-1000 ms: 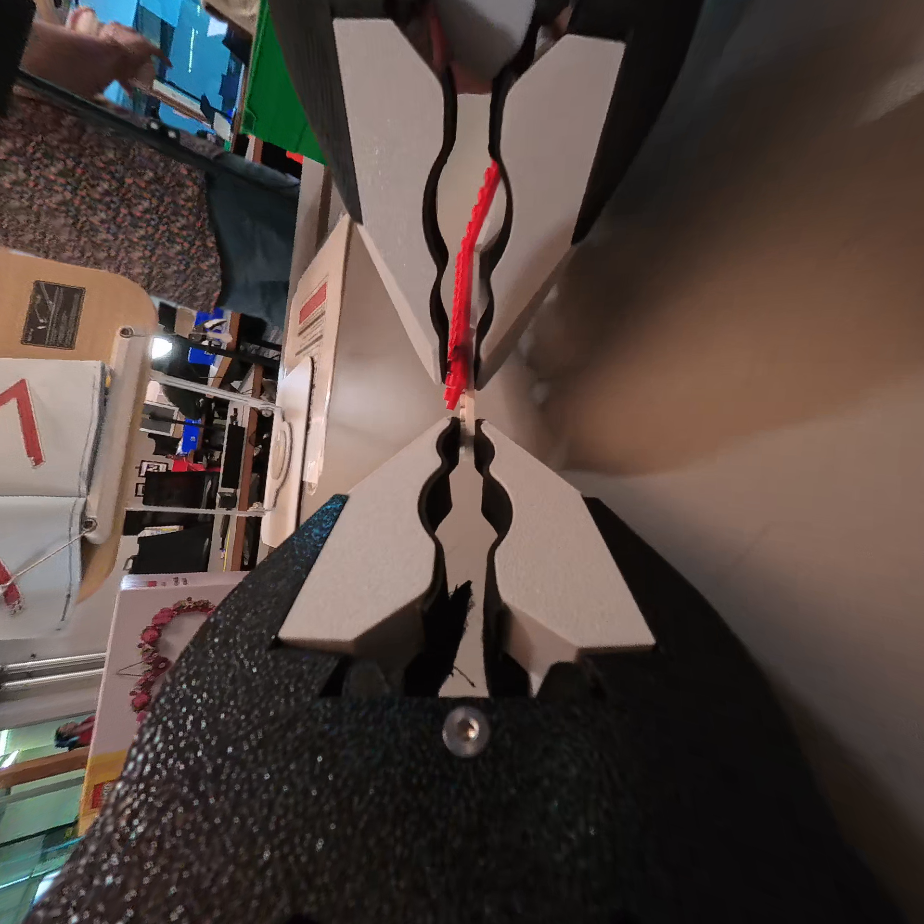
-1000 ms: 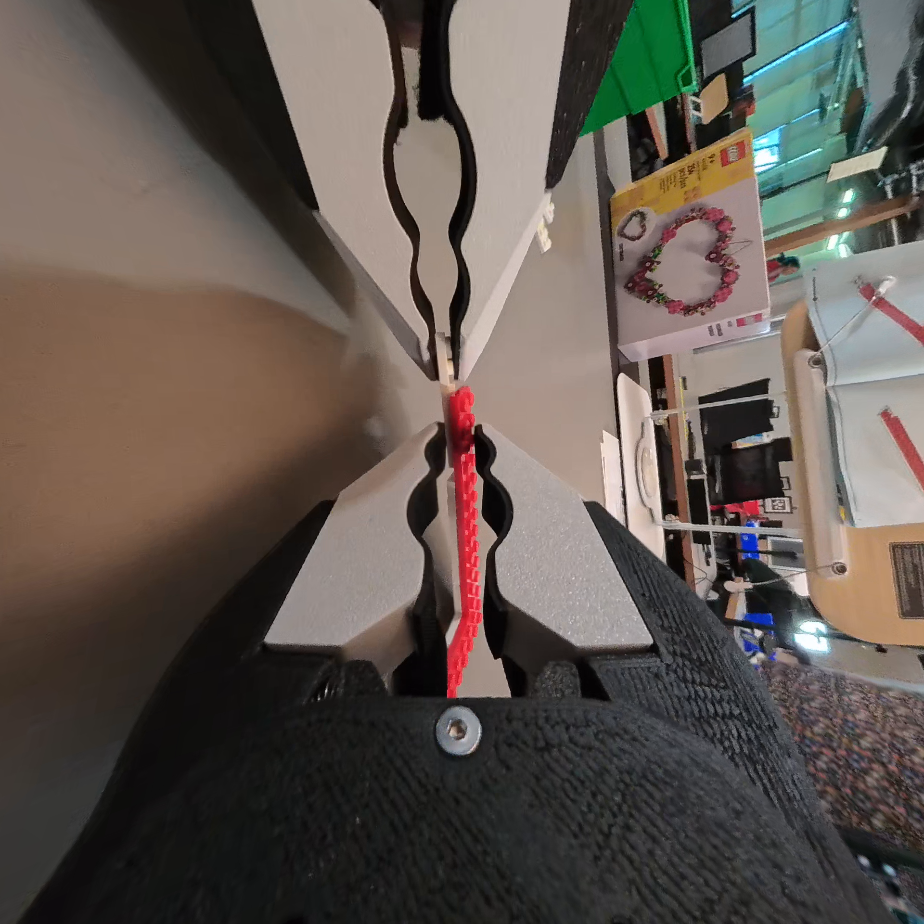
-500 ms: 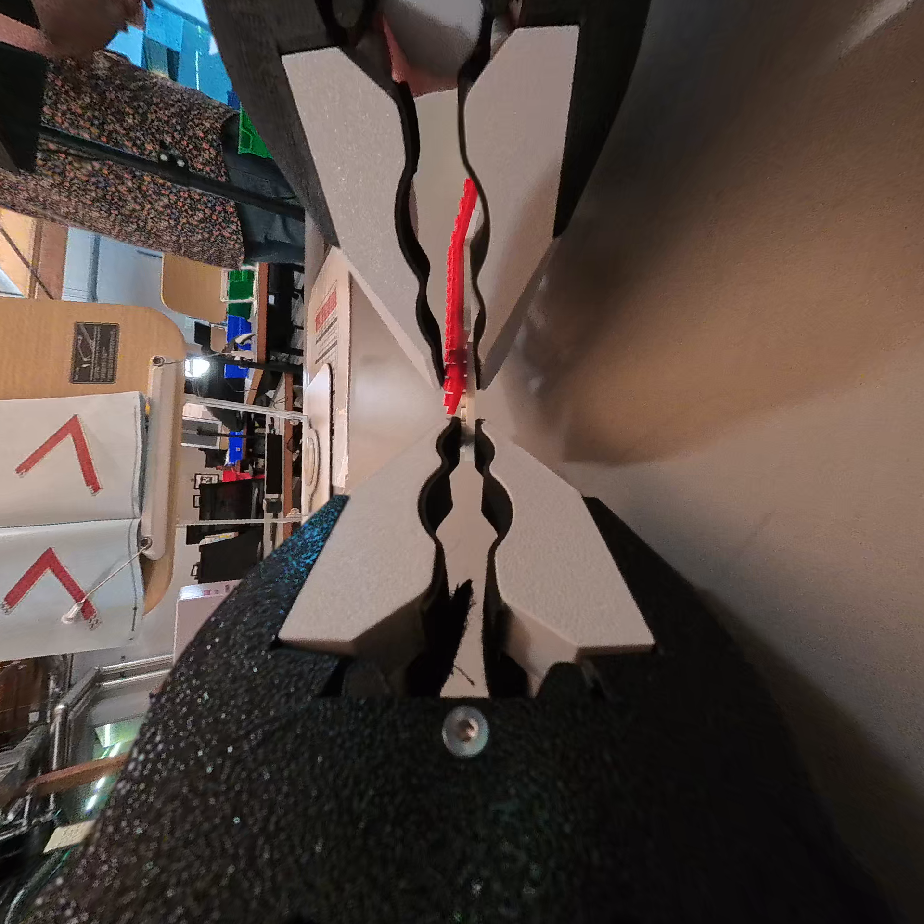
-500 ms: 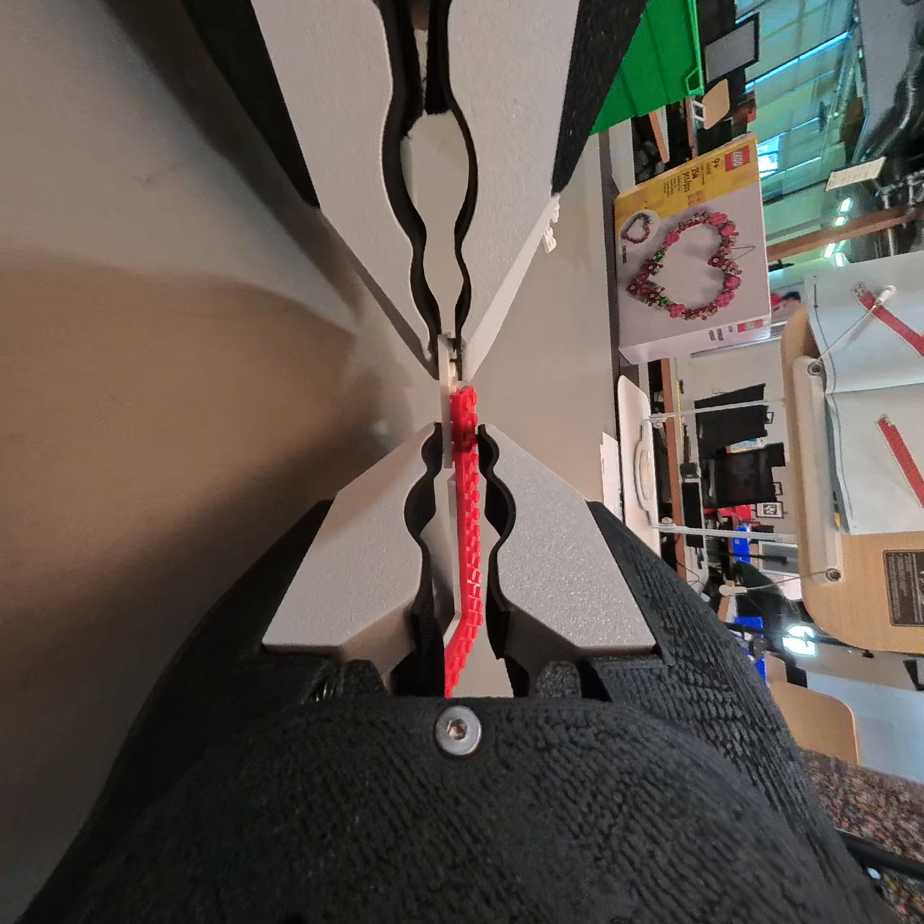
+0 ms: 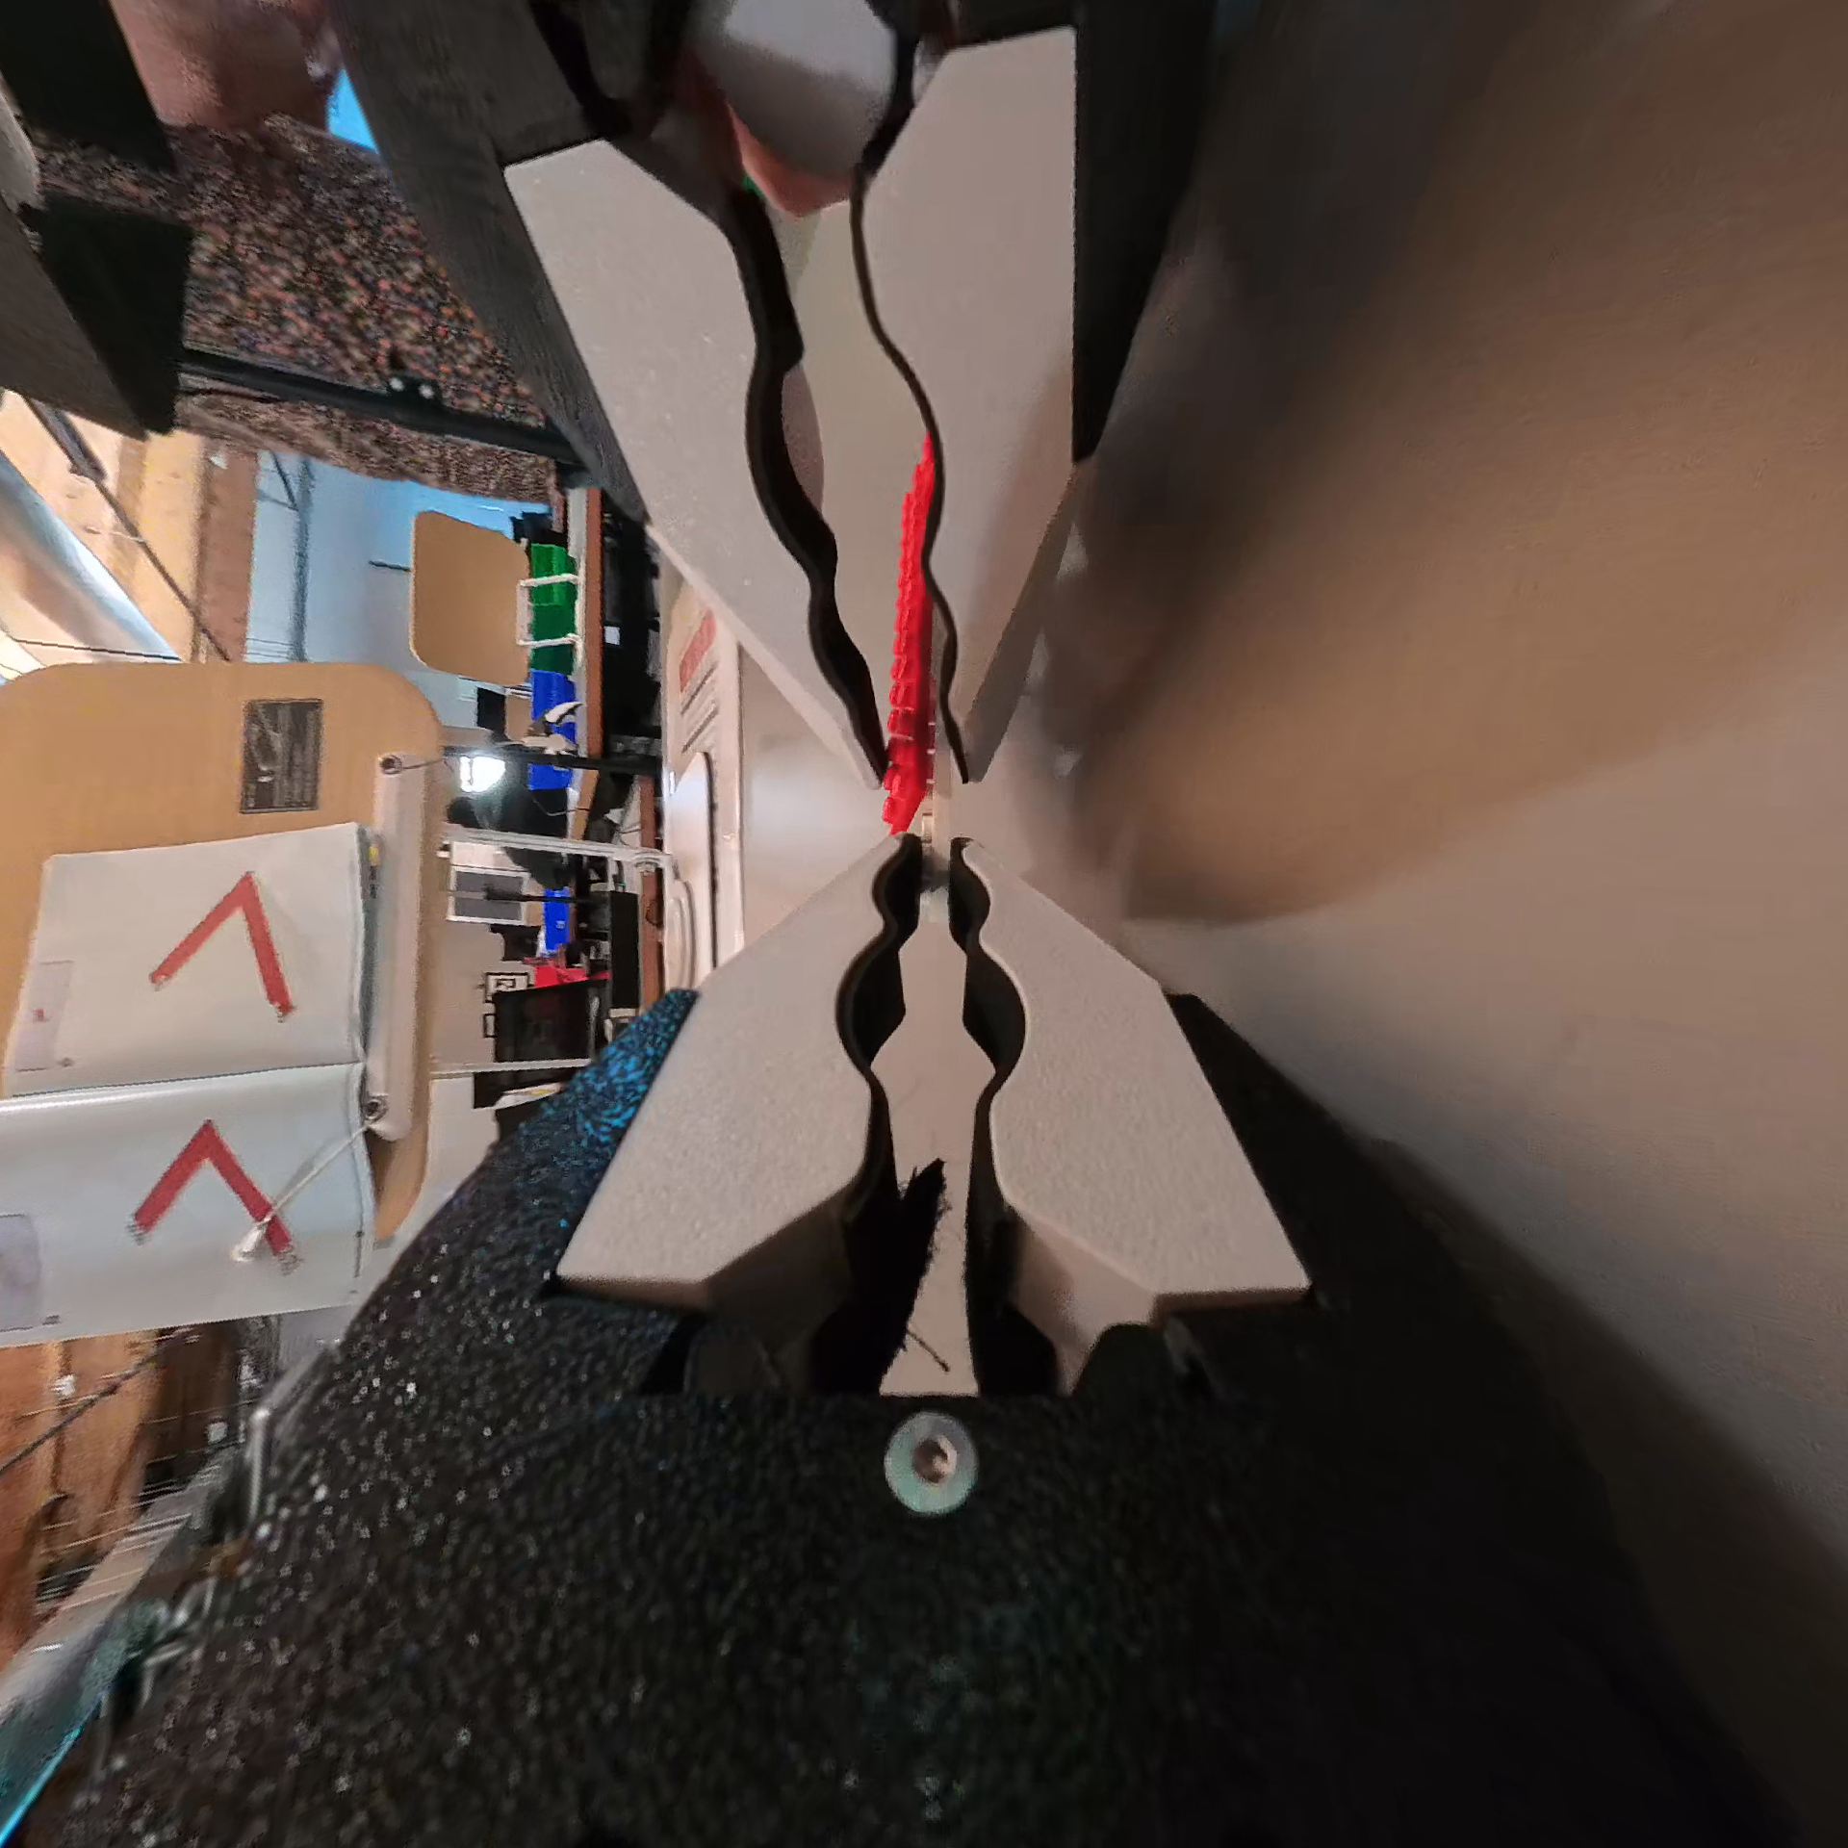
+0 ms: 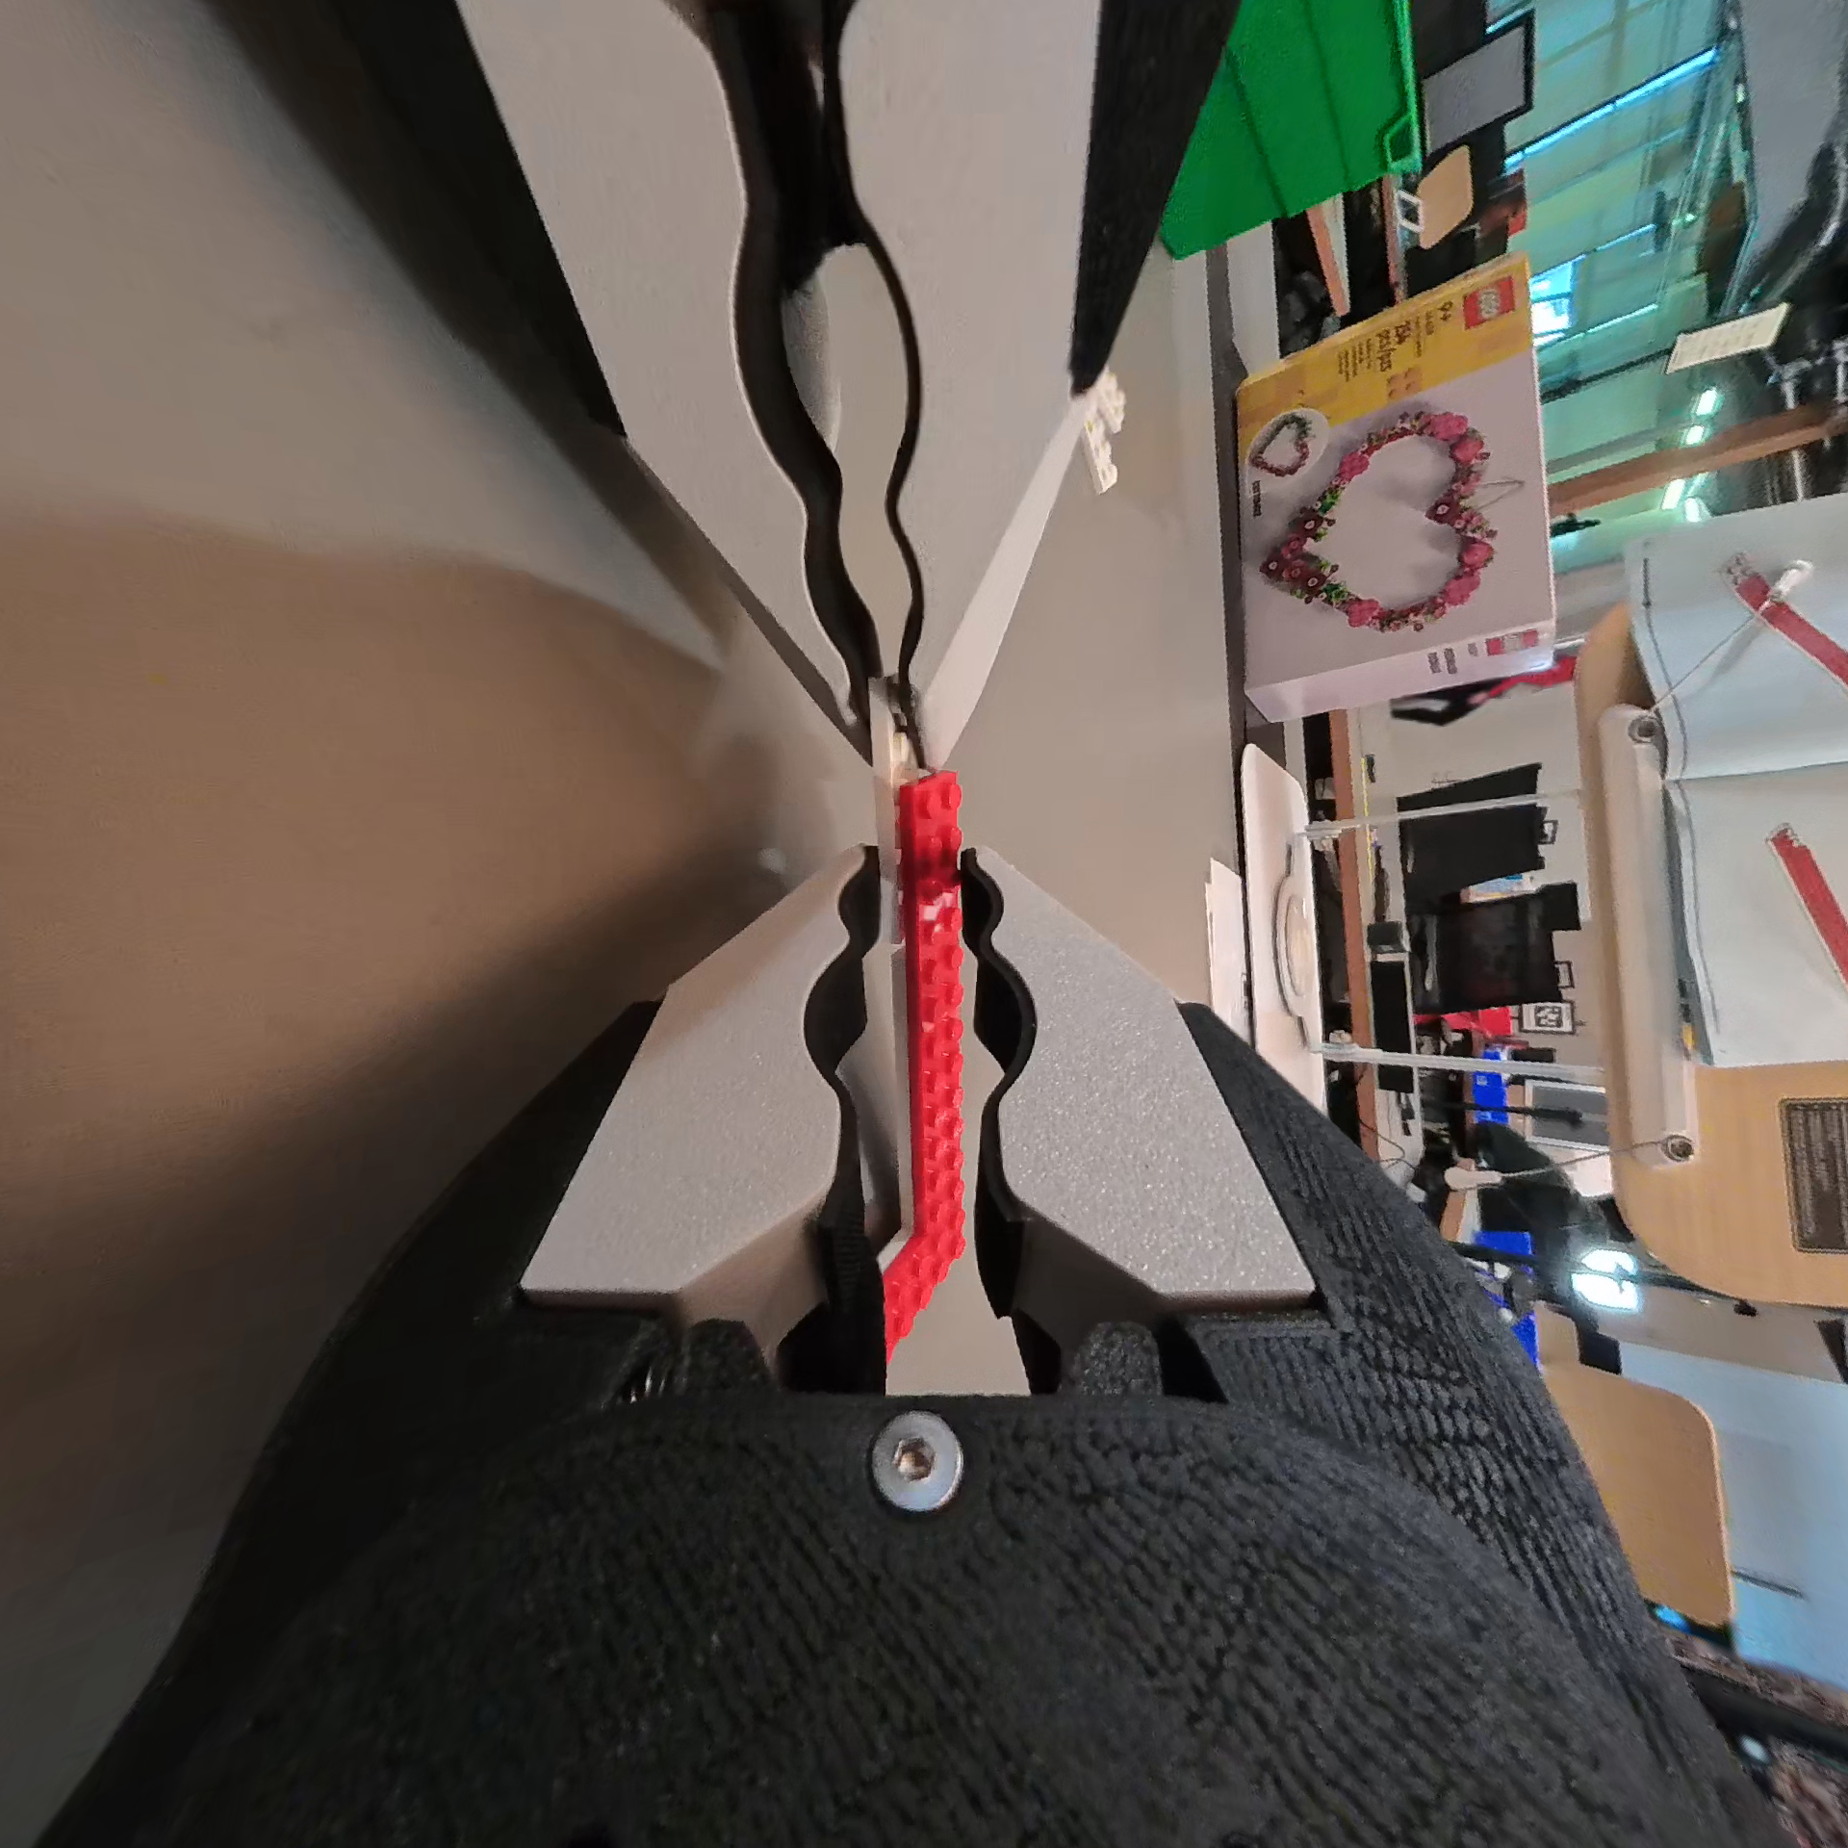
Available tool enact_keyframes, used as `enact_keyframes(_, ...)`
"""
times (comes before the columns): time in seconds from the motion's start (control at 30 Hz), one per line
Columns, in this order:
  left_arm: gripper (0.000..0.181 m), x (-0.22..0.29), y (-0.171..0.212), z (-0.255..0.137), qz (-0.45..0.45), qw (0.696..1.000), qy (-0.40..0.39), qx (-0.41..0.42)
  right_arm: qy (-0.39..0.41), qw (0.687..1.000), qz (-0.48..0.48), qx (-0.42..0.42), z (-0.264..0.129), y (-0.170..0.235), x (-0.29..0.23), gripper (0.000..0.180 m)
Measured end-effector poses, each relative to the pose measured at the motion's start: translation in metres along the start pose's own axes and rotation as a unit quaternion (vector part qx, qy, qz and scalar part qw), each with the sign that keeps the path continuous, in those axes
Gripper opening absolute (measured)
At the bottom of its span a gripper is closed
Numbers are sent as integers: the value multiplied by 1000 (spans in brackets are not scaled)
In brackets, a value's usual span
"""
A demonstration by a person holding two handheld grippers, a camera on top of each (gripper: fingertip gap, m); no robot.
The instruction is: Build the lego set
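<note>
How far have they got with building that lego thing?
Early, it seems. Done: only a long red studded strip is assembled. In hand: the right gripper clamps it while the left gripper presses a small white piece against its tip. Left: the flower heart pictured on the box; no flowers show.

Indoor lighting is illuminating both views evenly. Wide-angle distortion is bending and stretching the frame edges. The counter [image 5: 1500, 1000] is appearing smeared and soft, with broad brown shadows lying across it. The background in the left wrist view is showing motion blur. Bright ceiling lights are glaring at the right wrist view's edge.
</note>
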State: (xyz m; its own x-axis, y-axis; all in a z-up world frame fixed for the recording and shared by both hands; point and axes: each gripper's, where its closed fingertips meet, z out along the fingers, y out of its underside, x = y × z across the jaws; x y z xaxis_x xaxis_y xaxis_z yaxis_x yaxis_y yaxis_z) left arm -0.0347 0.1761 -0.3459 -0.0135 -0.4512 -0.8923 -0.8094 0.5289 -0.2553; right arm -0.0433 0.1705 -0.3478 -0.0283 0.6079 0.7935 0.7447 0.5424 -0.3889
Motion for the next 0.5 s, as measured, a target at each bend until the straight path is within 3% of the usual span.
enact_keyframes(0.5, 3, -8, -2, 5, 8, 999, -38, -4, 28, 1000, -6, -14, 1, 6, 5, 11)
